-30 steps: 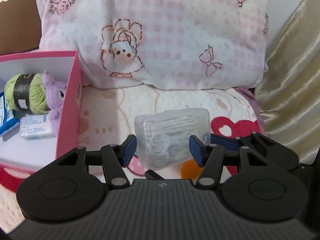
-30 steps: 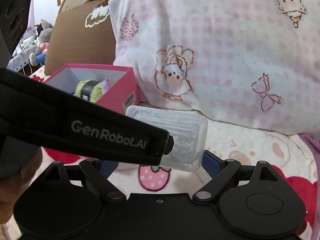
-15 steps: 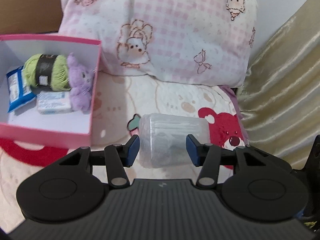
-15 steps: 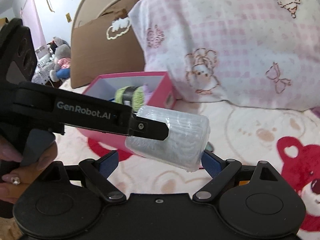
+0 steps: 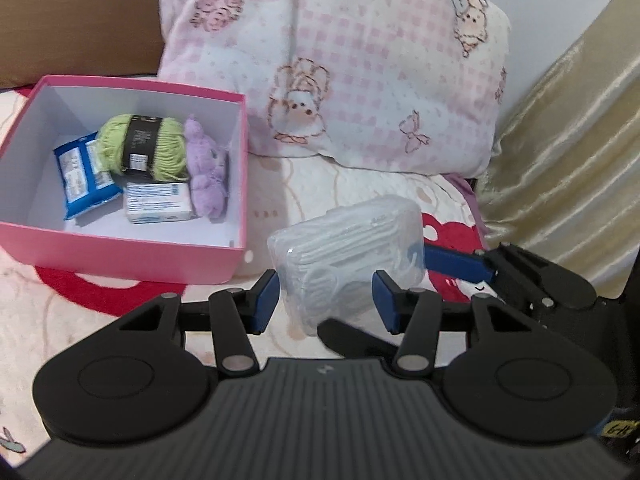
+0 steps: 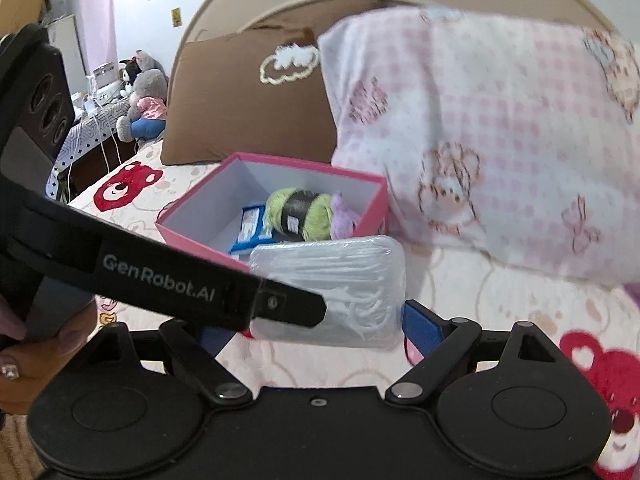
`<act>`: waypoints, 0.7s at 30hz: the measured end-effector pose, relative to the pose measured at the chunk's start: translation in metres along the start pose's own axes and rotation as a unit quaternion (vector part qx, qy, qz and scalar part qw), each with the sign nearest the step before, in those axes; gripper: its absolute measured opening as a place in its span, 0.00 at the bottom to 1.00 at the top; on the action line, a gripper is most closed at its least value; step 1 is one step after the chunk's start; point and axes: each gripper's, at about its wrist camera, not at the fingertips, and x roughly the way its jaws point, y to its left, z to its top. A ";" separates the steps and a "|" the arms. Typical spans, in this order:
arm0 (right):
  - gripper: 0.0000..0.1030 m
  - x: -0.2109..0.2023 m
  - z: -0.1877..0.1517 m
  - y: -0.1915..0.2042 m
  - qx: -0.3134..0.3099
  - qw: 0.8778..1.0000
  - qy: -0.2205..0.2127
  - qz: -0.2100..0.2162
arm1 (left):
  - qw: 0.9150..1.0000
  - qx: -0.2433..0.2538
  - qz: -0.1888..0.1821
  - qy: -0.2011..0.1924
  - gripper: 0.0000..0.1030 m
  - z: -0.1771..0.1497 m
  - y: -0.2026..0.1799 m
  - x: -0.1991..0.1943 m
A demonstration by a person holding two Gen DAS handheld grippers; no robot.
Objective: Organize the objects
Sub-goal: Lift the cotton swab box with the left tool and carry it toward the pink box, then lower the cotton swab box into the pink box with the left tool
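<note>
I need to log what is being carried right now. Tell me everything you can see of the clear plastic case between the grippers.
The clear plastic case is a flat, rounded-corner rectangular container of see-through plastic, closed, packed with white floss picks. It is off the bedspread, tilted, to the right of the pink box, not yet in it. The left gripper has its jaws on the case's two sides; the right gripper straddles it lengthwise, and whether its pads press cannot be told.

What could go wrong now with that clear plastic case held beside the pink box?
The clear case sits tilted in the left tool, whose jaws have just been closing on it; smooth plastic might slip out. The pink box already holds yarn, a plush toy and packets, so the case may catch its rim or land crooked.
</note>
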 end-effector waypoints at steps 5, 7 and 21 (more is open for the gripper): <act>0.85 0.008 0.019 0.024 -0.036 0.999 -0.010 0.005 | 1.000 -0.022 0.007 -0.019 0.48 0.004 0.025 -0.020; 0.85 0.011 0.027 0.033 -0.045 0.999 -0.012 0.010 | 0.999 -0.028 0.009 -0.028 0.48 0.009 0.035 -0.030; 0.83 0.062 0.099 0.062 -0.062 0.996 0.027 0.056 | 0.996 -0.053 0.015 -0.063 0.49 0.061 0.101 -0.062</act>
